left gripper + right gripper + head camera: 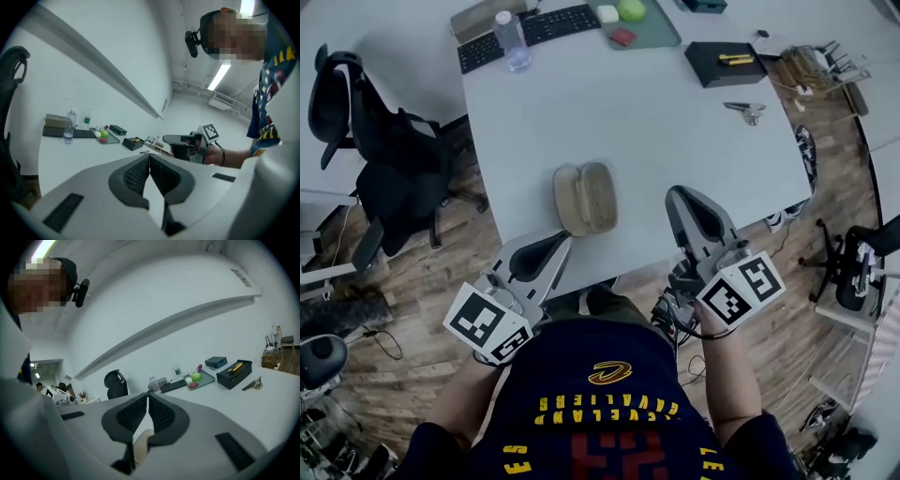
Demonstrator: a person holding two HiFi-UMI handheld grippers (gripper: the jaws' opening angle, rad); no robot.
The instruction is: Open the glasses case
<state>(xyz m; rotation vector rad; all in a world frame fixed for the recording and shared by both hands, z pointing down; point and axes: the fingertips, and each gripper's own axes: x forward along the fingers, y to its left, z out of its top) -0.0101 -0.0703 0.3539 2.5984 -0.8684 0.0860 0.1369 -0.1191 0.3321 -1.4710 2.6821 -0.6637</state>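
Case (586, 197) lies near the front edge of the table (656, 122), between the two tools and a little beyond them. It seems spread into two tan halves side by side, so I judge it already open. The left tool (555, 246) has its jaws pressed together with nothing between the pads. The right tool (682, 199) is likewise closed and empty; its own view shows a slice of the tan case below the jaws, not in them. Both hang by the table's front edge, apart from the case. The opening step looks done. If the lid needs to go further back, a tool would first have to spread its jaws and come down to the lid's rim, while the other steadies the base.
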